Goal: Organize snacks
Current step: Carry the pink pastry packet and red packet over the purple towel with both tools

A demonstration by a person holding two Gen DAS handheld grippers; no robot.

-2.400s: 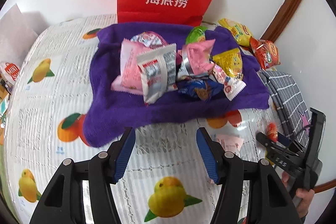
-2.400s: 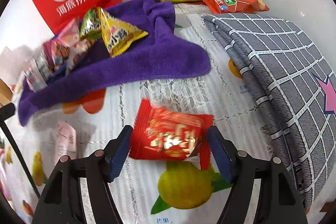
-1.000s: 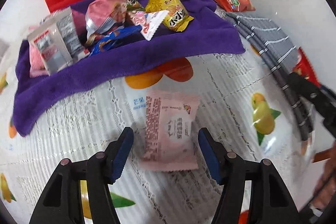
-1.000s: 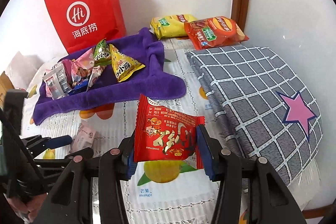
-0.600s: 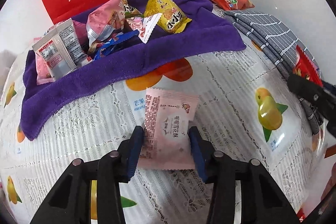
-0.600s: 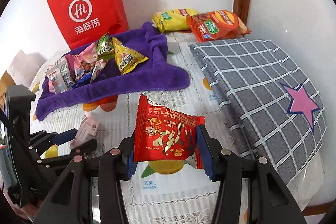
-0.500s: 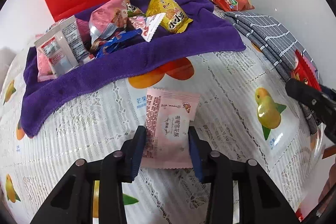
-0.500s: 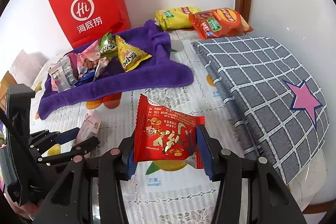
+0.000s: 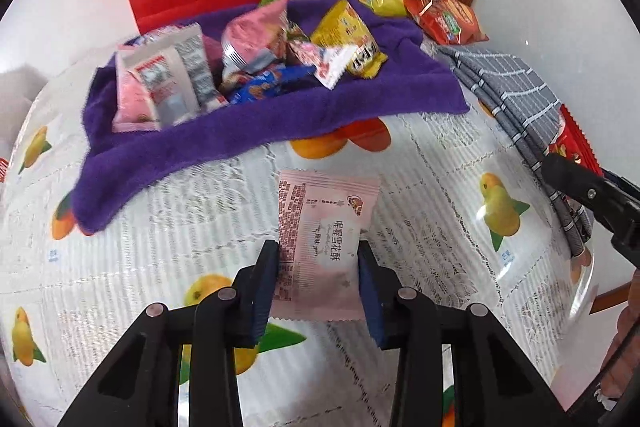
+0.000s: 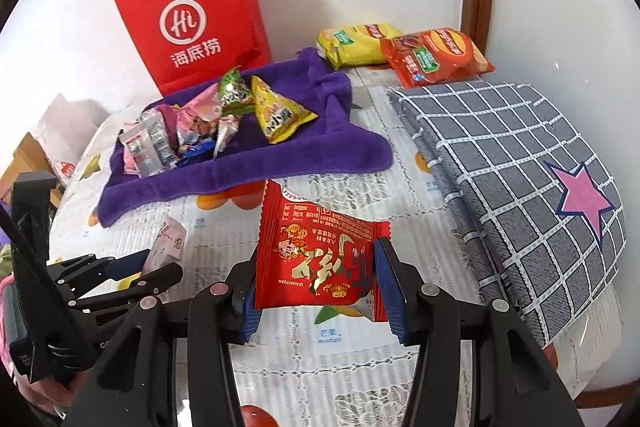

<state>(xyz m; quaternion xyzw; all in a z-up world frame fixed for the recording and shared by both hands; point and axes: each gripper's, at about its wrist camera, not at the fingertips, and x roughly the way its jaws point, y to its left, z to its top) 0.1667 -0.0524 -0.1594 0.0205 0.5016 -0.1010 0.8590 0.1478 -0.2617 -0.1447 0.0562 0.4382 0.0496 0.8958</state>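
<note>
My left gripper (image 9: 318,261) is shut on a pale pink snack packet (image 9: 324,227) and holds it just above the table; it also shows in the right wrist view (image 10: 168,241). My right gripper (image 10: 316,281) is shut on a red snack packet (image 10: 320,255) held above the table; its edge shows in the left wrist view (image 9: 576,143). A purple towel (image 9: 256,131) lies at the back with several snack packets piled on it, among them a yellow triangular bag (image 10: 276,111) and a grey-pink packet (image 9: 168,79).
A red paper bag (image 10: 196,15) stands behind the towel against the wall. Yellow (image 10: 356,45) and orange (image 10: 434,57) chip bags lie at the back right corner. A grey checked cloth with a pink star (image 10: 520,171) covers the table's right side. The fruit-print tablecloth (image 9: 160,235) covers the table.
My left gripper has closed on the pink packet and lifted it slightly. My right gripper keeps holding the red packet, raised since it picked it off the table.
</note>
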